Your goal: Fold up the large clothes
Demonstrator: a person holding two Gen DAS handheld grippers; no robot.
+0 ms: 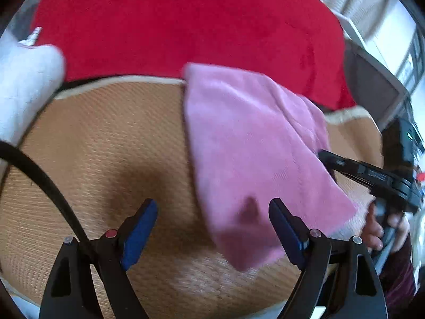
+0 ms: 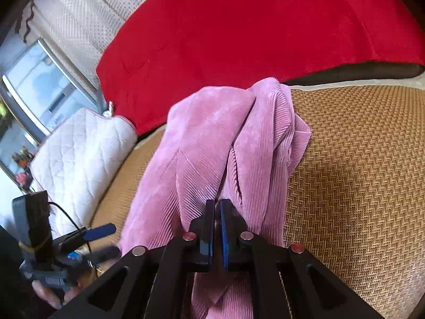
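Note:
A pink corduroy garment [image 2: 212, 143] lies bunched lengthwise on a woven tan mat [image 2: 358, 175]. My right gripper [image 2: 217, 207] is shut on its near edge, and the cloth hangs from the pads. In the left wrist view the same pink garment [image 1: 255, 143] stretches from the red cloth toward the lower right. My left gripper [image 1: 212, 207] hovers open above the mat and the garment's near corner, nothing between its blue pads [image 1: 140, 228]. The right gripper [image 1: 372, 175] shows at the right edge, clamped on the garment's side, with a hand [image 1: 379, 228] on its handle.
A large red cloth [image 2: 252, 32] covers the back of the seat. A white quilted cushion [image 2: 79, 159] lies at the left, with a pale wall and a window beyond. A black cable [image 1: 45, 180] crosses the left wrist view. The left gripper [image 2: 101, 242] shows low left.

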